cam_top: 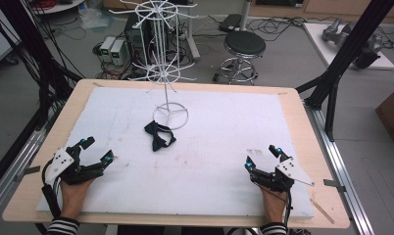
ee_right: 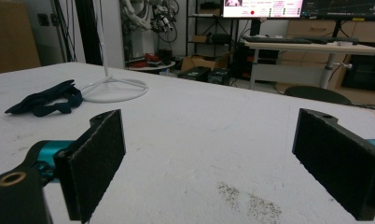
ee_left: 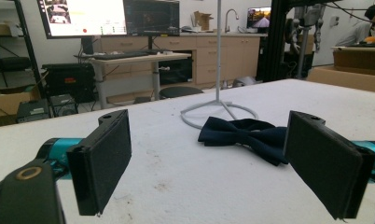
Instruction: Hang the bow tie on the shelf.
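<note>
Bow tie (cam_top: pixel 159 135) lies untouched on desk (cam_top: pixel 209 161) beside rack (cam_top: pixel 161 58); left tool (cam_top: pixel 94 152) and right tool (cam_top: pixel 261 157) both spread, empty. Nothing started.

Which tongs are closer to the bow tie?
Left. The left tongs sit just down-left of the bow tie; the right tongs rest farther off, down-right of it.

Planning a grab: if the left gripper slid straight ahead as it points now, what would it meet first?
Probably the bow tie, lying slightly right of centre between its open jaws, just before the rack's ring base.
</note>
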The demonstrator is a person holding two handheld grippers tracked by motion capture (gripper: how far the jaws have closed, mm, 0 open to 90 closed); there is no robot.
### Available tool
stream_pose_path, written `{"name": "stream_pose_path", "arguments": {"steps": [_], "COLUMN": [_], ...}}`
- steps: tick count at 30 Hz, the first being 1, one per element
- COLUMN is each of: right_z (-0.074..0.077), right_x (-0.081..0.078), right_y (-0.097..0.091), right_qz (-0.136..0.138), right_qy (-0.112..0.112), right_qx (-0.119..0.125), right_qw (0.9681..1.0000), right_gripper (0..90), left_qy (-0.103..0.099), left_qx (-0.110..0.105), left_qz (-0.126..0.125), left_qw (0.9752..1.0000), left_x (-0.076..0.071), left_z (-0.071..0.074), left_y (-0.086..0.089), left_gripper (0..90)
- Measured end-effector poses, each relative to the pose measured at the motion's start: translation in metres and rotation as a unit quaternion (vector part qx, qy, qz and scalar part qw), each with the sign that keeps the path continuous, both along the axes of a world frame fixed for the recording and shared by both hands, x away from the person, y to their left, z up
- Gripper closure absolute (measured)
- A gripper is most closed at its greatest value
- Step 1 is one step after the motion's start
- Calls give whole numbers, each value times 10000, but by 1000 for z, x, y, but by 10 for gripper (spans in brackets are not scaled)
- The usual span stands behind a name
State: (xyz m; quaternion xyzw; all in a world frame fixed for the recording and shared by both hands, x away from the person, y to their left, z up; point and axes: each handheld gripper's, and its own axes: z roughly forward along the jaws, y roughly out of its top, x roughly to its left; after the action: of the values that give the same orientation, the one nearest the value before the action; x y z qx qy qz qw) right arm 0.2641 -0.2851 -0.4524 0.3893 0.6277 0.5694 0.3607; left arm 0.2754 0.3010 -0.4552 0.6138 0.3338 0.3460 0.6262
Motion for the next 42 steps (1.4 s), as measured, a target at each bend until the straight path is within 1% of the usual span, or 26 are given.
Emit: {"name": "stream_pose_path", "arguments": {"steps": [4, 11, 22, 25, 28, 35, 39, 42], "right_z": [0, 0, 0, 0, 0, 0, 0, 0], "right_x": [0, 0, 0, 0, 0, 0, 0, 0], "right_y": [0, 0, 1, 1, 1, 1, 1, 1], "right_qz": [4, -4, -29, -19, -24, -36, -20, -18], "right_qy": [2, 8, 32, 43, 43, 50, 57, 56], "right_qx": [5, 2, -15, -16, -12, -24, -17, -10], "right_qw": [10000, 10000, 10000, 10000, 10000, 10000, 10000, 10000], "right_gripper": [85, 85, 85, 85, 85, 85, 85, 85], "left_qy": [7, 33, 22, 53, 79, 150, 284, 326], "left_qx": [23, -2, 9, -8, 32, 31, 64, 122], "left_qz": [10, 55, 104, 112, 99, 113, 113, 125], "left_qw": [10000, 10000, 9999, 9999, 9999, 9998, 9995, 9993], "left_x": [0, 0, 0, 1, 1, 3, 4, 4], "left_z": [0, 0, 0, 0, 1, 1, 4, 9], "left_y": [0, 0, -1, -1, -1, -1, -3, -5], "left_gripper": [156, 155, 155, 155, 153, 147, 144, 144]}}
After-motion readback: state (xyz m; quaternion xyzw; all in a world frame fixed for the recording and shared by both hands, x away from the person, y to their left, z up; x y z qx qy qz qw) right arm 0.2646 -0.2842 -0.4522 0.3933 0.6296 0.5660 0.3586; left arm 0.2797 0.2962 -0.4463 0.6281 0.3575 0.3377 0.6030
